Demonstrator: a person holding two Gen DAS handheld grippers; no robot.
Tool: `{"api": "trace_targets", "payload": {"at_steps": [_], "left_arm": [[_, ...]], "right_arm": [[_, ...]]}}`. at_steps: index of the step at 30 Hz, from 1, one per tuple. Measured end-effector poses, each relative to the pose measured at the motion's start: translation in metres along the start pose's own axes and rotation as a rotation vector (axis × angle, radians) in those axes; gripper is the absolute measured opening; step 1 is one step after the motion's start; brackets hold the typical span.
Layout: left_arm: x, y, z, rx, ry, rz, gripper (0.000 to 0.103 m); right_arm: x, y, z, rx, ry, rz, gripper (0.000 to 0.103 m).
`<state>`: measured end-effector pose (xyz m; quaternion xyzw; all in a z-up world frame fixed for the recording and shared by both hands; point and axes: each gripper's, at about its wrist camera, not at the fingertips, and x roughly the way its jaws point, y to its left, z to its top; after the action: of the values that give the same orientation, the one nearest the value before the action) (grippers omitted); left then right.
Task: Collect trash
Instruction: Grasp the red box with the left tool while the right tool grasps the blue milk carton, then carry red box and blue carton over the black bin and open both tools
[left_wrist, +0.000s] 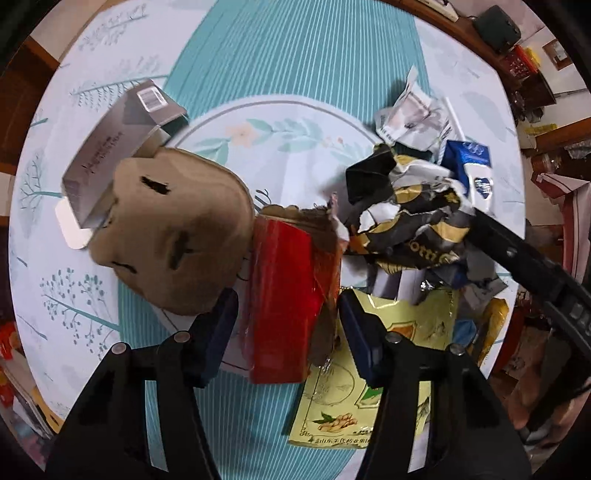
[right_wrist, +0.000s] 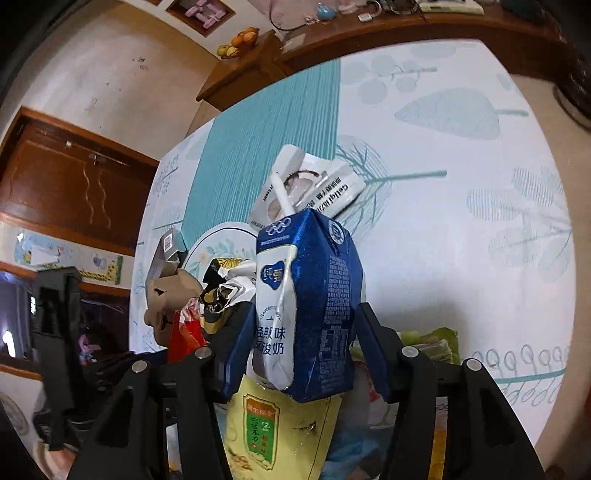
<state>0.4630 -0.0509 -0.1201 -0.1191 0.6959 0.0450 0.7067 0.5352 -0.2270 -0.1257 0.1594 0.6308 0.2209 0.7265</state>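
My left gripper (left_wrist: 288, 332) is open and straddles a red packet (left_wrist: 284, 295) with torn brown card on its right side. A thin gap shows at the left finger, while the card touches the right one. A brown paper pulp tray (left_wrist: 173, 236) and a grey carton (left_wrist: 110, 155) lie to the left. My right gripper (right_wrist: 304, 350) is shut on a dented blue and white milk carton (right_wrist: 314, 295) with a straw, above a yellow snack bag (right_wrist: 266, 428). The carton (left_wrist: 469, 166) also shows in the left wrist view, at the pile's far right.
Crumpled black and gold wrappers (left_wrist: 413, 218) and a white wrapper (left_wrist: 410, 122) are heaped on the round table's floral cloth (left_wrist: 280, 55). The yellow bag (left_wrist: 340, 413) lies under my left gripper. A wooden shelf (right_wrist: 369, 33) and a cabinet (right_wrist: 66, 177) stand beyond the table.
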Motion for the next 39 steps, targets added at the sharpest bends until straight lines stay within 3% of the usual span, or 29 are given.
{"api": "trace_targets", "payload": {"at_steps": [5,9,15,22,29,39], "left_arm": [[0.007,-0.006,0.0,0.001,-0.001,0.004,0.049],[-0.001,0.0,-0.003,-0.006,-0.045,-0.008,0.041],[-0.033,0.002,-0.025,0.01,-0.121,-0.014,0.037],[-0.083,0.02,-0.06,0.032,-0.193,-0.108,0.037],[-0.128,0.048,-0.112,0.115,-0.248,-0.198,0.037],[-0.165,0.104,-0.229,0.336,-0.309,-0.265,0.037]], "right_arm": [[0.002,-0.006,0.0,0.022,0.005,0.022,0.058],[-0.006,-0.007,-0.001,0.019,-0.033,0.04,0.051],[-0.022,-0.003,-0.011,0.032,-0.074,0.055,0.051],[-0.068,0.016,-0.045,0.049,-0.151,0.092,0.051],[-0.119,0.057,-0.135,0.073,-0.243,0.098,0.051],[-0.154,0.119,-0.32,0.173,-0.424,0.042,0.051]]}}
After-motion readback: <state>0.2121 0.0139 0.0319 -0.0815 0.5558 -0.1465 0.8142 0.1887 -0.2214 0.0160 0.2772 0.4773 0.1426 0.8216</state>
